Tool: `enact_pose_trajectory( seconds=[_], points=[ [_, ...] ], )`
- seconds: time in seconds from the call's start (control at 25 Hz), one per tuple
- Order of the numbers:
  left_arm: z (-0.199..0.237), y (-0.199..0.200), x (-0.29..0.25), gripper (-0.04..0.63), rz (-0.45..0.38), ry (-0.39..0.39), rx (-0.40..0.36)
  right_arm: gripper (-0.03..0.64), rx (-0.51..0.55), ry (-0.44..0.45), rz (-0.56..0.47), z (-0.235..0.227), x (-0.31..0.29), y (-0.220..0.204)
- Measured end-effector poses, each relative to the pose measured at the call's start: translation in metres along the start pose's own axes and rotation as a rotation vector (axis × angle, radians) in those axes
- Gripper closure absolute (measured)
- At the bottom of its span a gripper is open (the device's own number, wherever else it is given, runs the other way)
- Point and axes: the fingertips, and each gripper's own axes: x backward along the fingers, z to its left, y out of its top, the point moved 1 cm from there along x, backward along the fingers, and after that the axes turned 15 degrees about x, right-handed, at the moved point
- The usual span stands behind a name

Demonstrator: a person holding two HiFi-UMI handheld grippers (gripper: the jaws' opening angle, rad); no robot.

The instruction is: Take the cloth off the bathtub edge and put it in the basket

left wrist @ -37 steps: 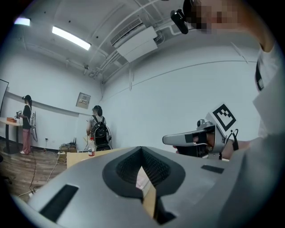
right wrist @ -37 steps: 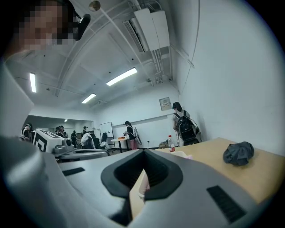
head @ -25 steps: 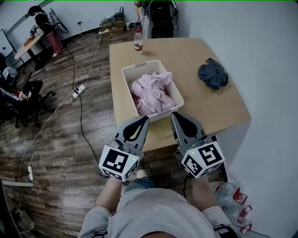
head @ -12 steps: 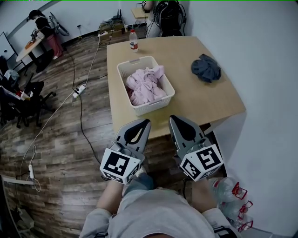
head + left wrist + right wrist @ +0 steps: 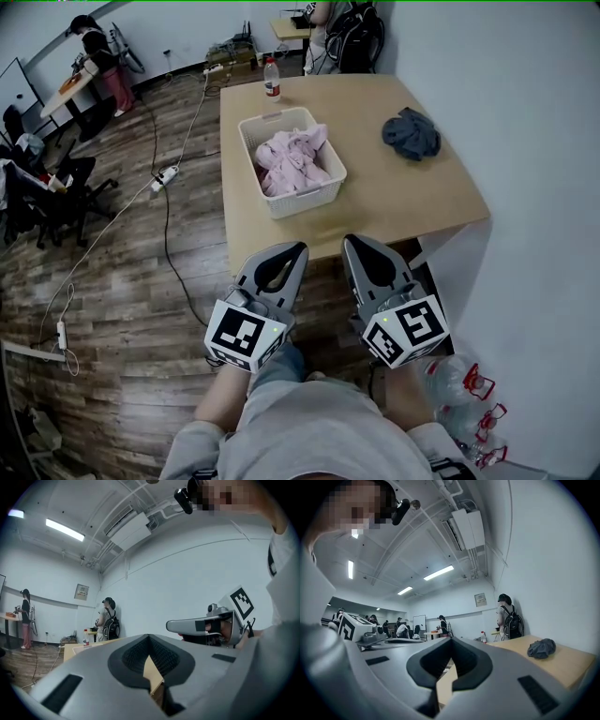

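Reading the task as done or nearly so: looking across the table, beyond the left claw and right claw, at the basket straight ahead of the left claw, already carrying a bundled pink cloth. Spotting a smaller grey cloth lying loose on the table, well ahead and right of the right claw, possibly awaiting its turn. Holding both claws pressed together, pinching nothing, just short of the table's near edge.
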Motion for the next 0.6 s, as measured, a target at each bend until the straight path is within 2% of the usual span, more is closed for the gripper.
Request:
enact_pose_trajectory(
  seconds=[0.6],
  points=[
    [-0.015, 0.002, 0.011, 0.598, -0.016, 0.023, -0.011, 0.607, 0.015, 0.006, -0.017, 0.007, 0.018, 0.008]
  ],
)
